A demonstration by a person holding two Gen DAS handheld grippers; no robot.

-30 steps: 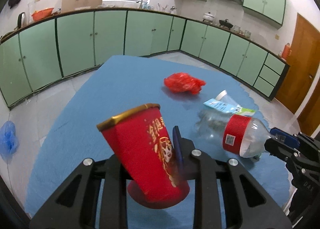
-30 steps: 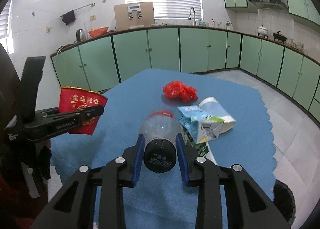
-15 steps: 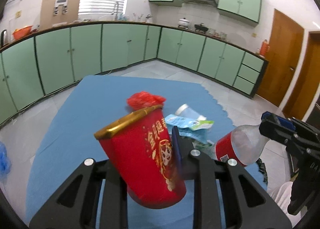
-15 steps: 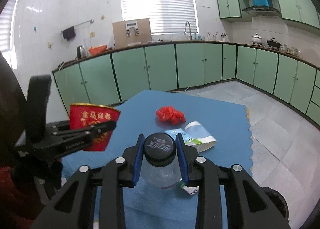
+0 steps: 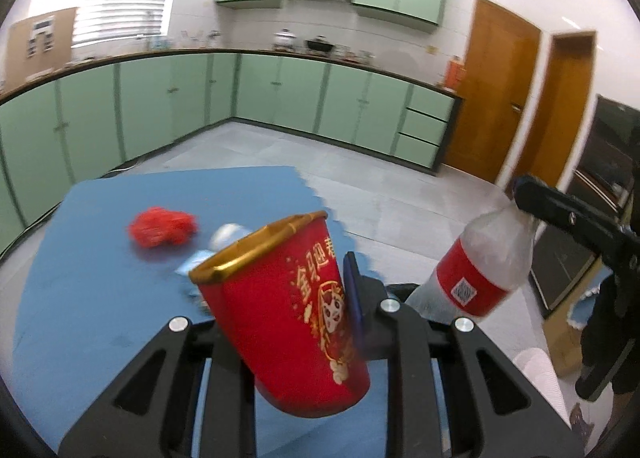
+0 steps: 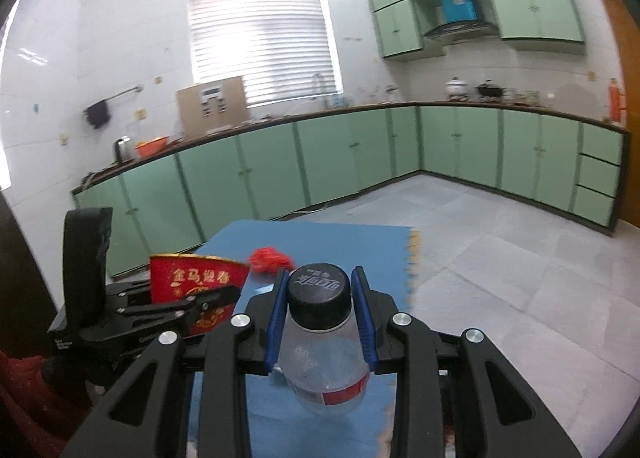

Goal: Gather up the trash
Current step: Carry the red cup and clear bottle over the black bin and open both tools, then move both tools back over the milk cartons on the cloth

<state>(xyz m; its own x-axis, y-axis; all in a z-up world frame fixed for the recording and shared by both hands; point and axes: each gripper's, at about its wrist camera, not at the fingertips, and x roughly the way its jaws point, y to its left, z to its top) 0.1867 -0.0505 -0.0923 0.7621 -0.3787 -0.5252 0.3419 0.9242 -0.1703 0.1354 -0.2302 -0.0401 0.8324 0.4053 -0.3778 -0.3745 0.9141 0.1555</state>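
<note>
both grippers pitched slightly down, side by side above the blue mat [image 5: 92, 258]. left gripper [image 5: 288, 298] clamped on a red cup [image 5: 280, 310]: cup sits between the fingers, tilted, gold rim leaning up and left, base toward the camera. the blue pad [image 5: 354, 298] on the right finger presses the cup wall; the left finger's contact is hidden behind the cup.

right gripper [image 6: 323, 310] clamped on a clear bottle [image 6: 324, 370] at the neck, both blue pads against the black cap [image 6: 319, 294]. bottle hangs below the fingers, body toward the camera, red label partly cut off by the finger frame. in the left wrist view the same bottle [image 5: 480, 266] slants up to the right, its cap end hidden in the right gripper [image 5: 524, 200].

left on the mat: a crumpled red bag [image 5: 162, 226], and just beside it some pale blue-white litter, mostly hidden behind the cup rim and too blurred to identify. whole left view is motion-smeared. a red sleeve [image 6: 24, 390] shows at the lower left of the right wrist view, mostly cropped.
</note>
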